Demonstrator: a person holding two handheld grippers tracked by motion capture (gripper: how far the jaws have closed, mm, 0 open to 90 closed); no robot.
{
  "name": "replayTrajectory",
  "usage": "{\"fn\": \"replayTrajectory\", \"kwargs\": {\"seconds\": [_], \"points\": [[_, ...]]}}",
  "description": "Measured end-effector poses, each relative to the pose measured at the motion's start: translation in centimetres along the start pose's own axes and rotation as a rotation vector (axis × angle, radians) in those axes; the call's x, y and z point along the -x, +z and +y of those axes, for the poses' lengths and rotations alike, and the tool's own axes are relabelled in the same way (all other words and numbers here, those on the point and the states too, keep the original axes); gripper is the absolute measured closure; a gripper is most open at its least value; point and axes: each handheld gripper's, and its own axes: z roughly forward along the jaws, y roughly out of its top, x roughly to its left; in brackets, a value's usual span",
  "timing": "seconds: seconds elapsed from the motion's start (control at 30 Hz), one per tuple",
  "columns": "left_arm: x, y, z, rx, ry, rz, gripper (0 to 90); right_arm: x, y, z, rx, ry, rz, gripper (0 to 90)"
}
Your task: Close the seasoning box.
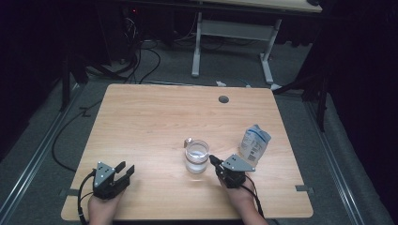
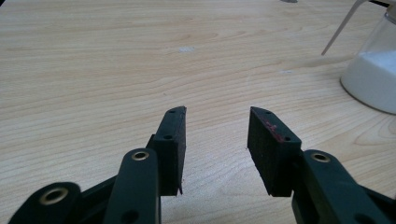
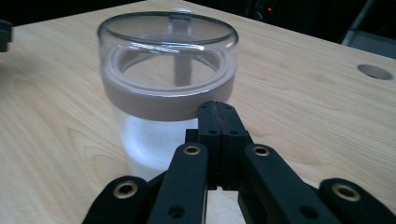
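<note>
A lidded clear jar [image 1: 196, 157] of white powder stands mid-table, the right gripper [image 3: 217, 114], jaws pressed together on nothing, just beside its lid band. The left gripper [image 1: 123, 171] rests apart, jaws parted and empty. A push from the closed jaws could well tip the jar or slide it toward the pouch [image 1: 255, 143].

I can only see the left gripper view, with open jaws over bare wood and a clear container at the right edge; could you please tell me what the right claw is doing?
Observer: The right claw is shut with nothing between its jaws, its tip right at the jar, by the band under the lid.
Operator: Thank you. Is the jar covered?
Observer: Yes, a clear lid sits on top, and white powder fills the lower part.
Operator: Is anything else on the table?
Observer: A white and blue pouch stands beyond the right claw in the high view, to the right of the jar.
</note>
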Motion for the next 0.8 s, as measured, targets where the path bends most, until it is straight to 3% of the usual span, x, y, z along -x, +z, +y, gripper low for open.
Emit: {"fn": "replayTrajectory", "kwargs": {"seconds": [0.57, 0.8], "points": [[-0.2, 0.0, -0.1, -0.007, -0.012, -0.012, 57.9, -3.8, 1.3, 0.8, 0.013, -0.044, 0.101, 89.7], [-0.2, 0.1, -0.1, -0.010, -0.009, -0.014, 58.0, -4.5, 1.6, 0.9, 0.014, -0.057, 0.115, 89.4]]}}
